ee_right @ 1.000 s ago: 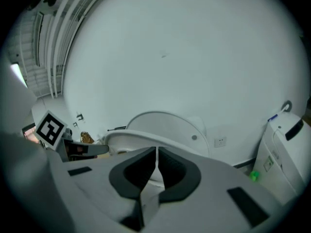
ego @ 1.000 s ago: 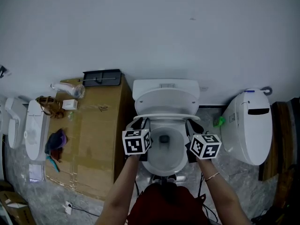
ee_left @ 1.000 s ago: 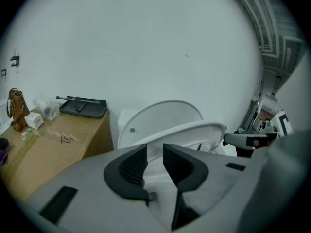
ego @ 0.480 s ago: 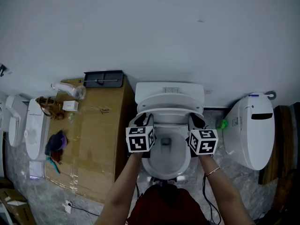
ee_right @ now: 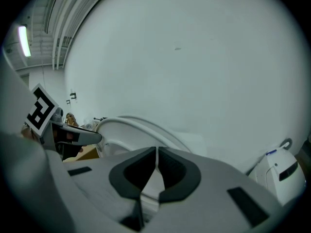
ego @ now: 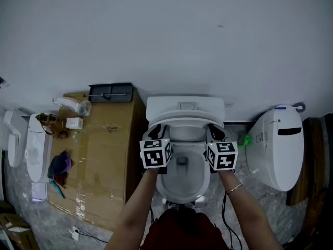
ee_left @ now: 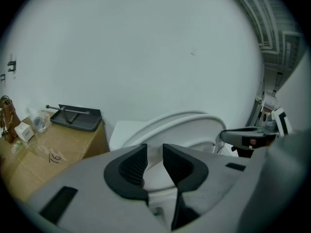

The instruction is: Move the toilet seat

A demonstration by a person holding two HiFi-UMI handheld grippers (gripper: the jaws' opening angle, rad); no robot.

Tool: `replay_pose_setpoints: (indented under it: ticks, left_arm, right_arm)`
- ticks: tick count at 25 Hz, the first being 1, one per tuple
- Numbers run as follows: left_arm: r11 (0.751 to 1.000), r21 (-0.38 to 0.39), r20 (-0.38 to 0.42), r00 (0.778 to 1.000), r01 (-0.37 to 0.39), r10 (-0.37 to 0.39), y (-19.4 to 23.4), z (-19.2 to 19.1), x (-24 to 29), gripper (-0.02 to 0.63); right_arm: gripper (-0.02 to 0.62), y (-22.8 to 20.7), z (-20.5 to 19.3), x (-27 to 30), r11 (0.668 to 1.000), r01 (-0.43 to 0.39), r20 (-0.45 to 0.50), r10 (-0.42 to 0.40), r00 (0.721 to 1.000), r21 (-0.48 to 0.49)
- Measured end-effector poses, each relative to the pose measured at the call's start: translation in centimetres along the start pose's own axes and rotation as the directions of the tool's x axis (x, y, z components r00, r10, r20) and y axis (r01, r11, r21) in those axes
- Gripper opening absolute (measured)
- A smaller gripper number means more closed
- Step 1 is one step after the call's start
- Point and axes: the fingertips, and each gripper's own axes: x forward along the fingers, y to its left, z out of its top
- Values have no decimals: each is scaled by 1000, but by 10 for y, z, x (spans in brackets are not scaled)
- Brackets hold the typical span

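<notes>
A white toilet stands against the wall in the head view, its seat (ego: 186, 123) tilted up close to the tank (ego: 185, 107) above the open bowl (ego: 179, 178). My left gripper (ego: 155, 133) is at the seat's left side. In the left gripper view its jaws (ee_left: 155, 160) stand a little apart, with the white seat (ee_left: 194, 125) filling the gap between the pads. My right gripper (ego: 215, 132) is at the seat's right side. Its jaws (ee_right: 157, 165) are shut together against the curved seat rim (ee_right: 133, 125), with nothing between them.
A large cardboard box (ego: 104, 150) stands left of the toilet with a black tray (ego: 111, 91) and small items on it. A second white toilet (ego: 274, 145) is at the right, next to a green object (ego: 244, 138). Another white fixture (ego: 39, 147) lies at the far left.
The seat has swung up from roughly half-raised to nearly against the tank. Both grippers have moved with it toward the wall.
</notes>
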Motion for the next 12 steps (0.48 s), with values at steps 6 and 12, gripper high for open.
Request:
replay_pose_setpoints:
  ticks: [6,12]
  left_arm:
    - [1000,8,-8,1000,6,-6,1,6,7,118]
    - [1000,25,-7,1000,9,-9,3,9,12,117]
  right_arm:
    - [29,-4,4,7,1000,2,1,-2,1000,29]
    - [29,-5,7,13,1000,5,0,-5,1000,24]
